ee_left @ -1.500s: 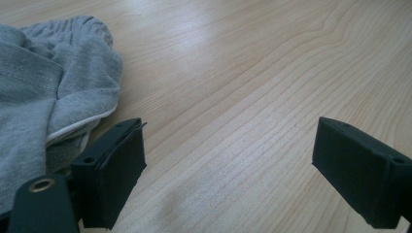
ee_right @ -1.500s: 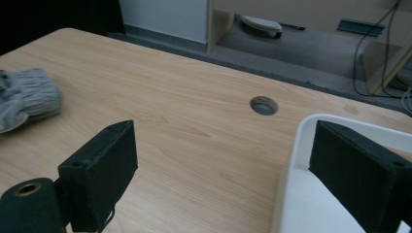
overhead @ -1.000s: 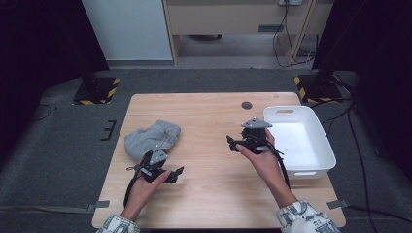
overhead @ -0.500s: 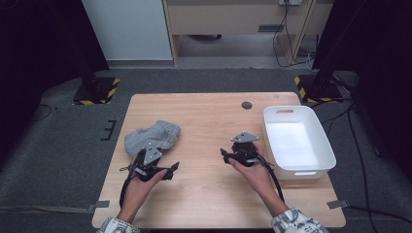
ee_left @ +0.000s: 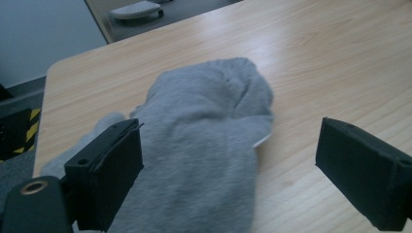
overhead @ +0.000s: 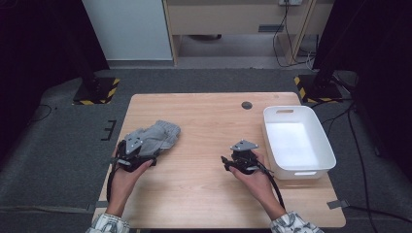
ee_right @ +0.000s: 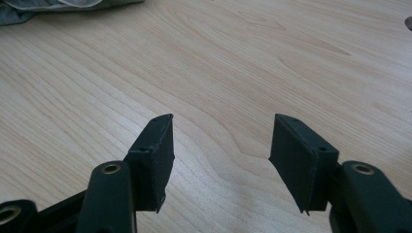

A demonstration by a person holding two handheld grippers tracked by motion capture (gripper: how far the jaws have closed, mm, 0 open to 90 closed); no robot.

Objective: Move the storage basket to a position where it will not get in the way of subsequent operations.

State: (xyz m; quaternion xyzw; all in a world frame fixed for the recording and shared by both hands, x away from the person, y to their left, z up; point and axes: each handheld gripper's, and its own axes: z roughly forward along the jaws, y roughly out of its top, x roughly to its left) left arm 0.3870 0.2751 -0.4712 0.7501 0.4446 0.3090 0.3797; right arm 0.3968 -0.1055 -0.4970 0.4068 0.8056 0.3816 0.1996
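Item, left side: a crumpled grey cloth garment of soft knit fabric (overhead: pixel 153 138) lies on the pale wooden tabletop (overhead: pixel 204 121), near its left edge. Item: the left gripper (overhead: pixel 144 158), black with a grey three-cornered plate on top, is held in the person's left hand (overhead: pixel 124 177) at the near end of the garment; in the left gripper view its jaws stand wide open, the cloth (ee_left: pixel 204 145) lying between them and against the left-hand jaw, the other jaw well apart from it over bare wood. Item, centre: the right gripper (overhead: pixel 228 162), of the same make, is held in the person's right hand (overhead: pixel 255 179) low over bare tabletop, well apart from the garment; its jaws have just been closing and now stand partly open with nothing between them, the wood grain (ee_right: pixel 218 73) plain in the gap. Item, centre rear: a small dark round inset (overhead: pixel 247 105) in the tabletop. Item, right side: a white rectangular plastic tub (overhead: pixel 297 167) with cut-out handles stands at the table's right edge, just beside the right hand.
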